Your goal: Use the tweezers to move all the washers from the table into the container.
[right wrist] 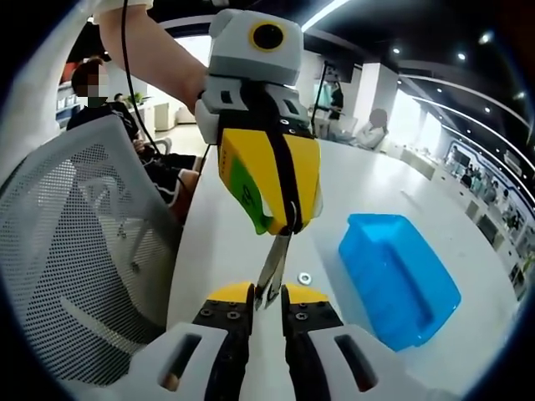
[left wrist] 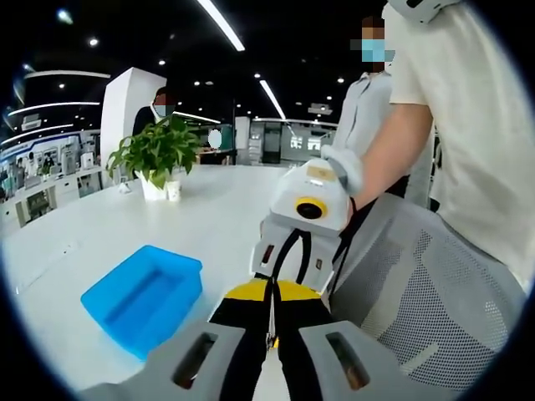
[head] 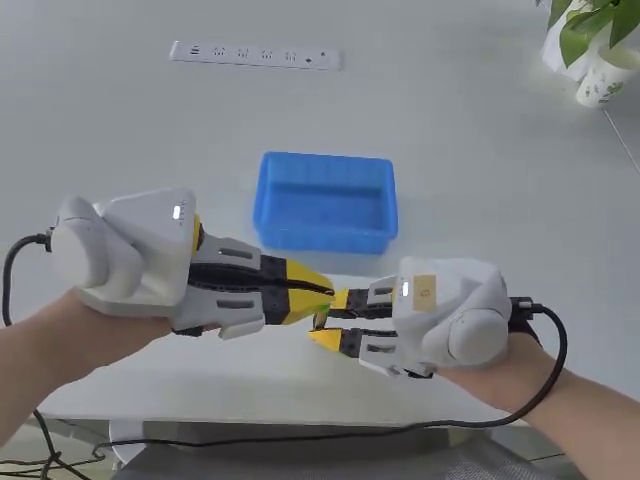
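Head view: the table [head: 480, 130] carries the container [head: 325, 240], just behind both grippers. Tweezers [right wrist: 274, 263] are clamped in the jaws of the left gripper [right wrist: 288, 230]. Jaws of the right gripper [right wrist: 267, 294] stand narrowly about the tips; contact cannot be determined. One washer [right wrist: 303, 276] lies on the table near them. Tips should be steadied before the washer is pinched.

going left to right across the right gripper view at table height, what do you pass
chair → tweezers → washer → blue container
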